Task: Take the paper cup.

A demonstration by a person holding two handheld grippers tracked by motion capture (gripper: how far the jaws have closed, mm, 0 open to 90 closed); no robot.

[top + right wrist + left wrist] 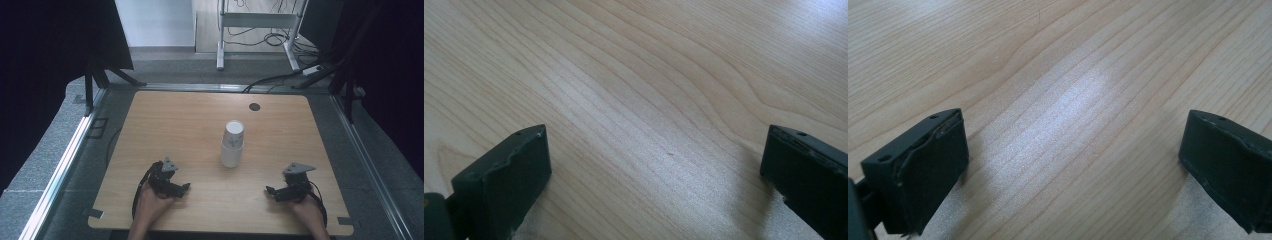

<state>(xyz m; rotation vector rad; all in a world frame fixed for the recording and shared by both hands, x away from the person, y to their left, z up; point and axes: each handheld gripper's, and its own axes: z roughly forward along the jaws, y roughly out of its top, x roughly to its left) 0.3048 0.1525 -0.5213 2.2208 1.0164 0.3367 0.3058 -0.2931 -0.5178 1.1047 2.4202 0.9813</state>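
A stack of white paper cups (pixel 232 143) stands upright near the middle of the wooden table (pixel 200 115). My left gripper (pixel 176 189) rests on the table near the front left, held by a hand, and its jaws point right. My right gripper (pixel 276 192) rests near the front right, its jaws pointing left. Both are well apart from the cups. In the left gripper view the left gripper (pixel 1073 165) is open over bare wood. In the right gripper view the right gripper (pixel 654 175) is open with only wood grain between its jaws.
A small dark round spot (pixel 255 106) lies near the table's far edge. A metal frame (pixel 65 160) runs along both sides of the table. Black curtains (pixel 50 50) hang at left and right, and a stand with cables (pixel 260 30) is behind the table.
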